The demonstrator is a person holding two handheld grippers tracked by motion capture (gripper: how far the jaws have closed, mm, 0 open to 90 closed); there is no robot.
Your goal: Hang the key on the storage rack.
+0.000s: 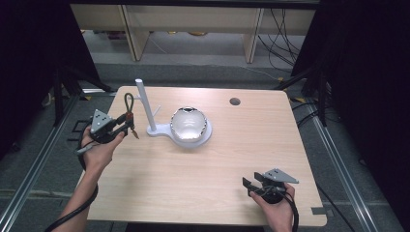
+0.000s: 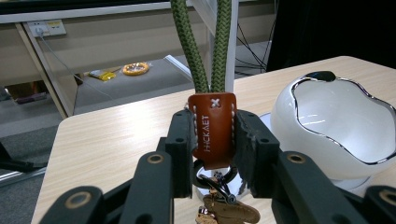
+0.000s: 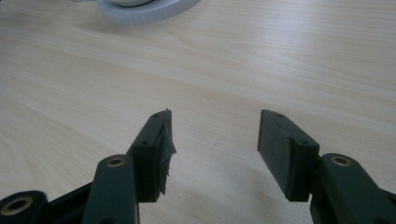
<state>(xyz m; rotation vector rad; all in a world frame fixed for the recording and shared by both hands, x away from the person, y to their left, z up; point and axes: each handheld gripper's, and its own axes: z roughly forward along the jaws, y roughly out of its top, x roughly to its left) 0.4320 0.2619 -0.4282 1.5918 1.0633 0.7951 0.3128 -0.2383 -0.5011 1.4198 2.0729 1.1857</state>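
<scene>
Tabletop: pale wood grain, rounded corners, a round grommet hole near the far right edge.
Floor: grey, with metal rails running along both sides of the tabletop.
Far furniture: light wooden bench with slanted legs behind the tabletop.
Cables: dark bundle hanging at the far right, near the bench.
Sides: black curtains left and right, dark stands in front of them.
Wall socket: pale strip on the panel seen from the left gripper view.
Floor clutter: yellow coil on the grey floor under the bench.
Light: even, soft glare on the tabletop's far part.
</scene>
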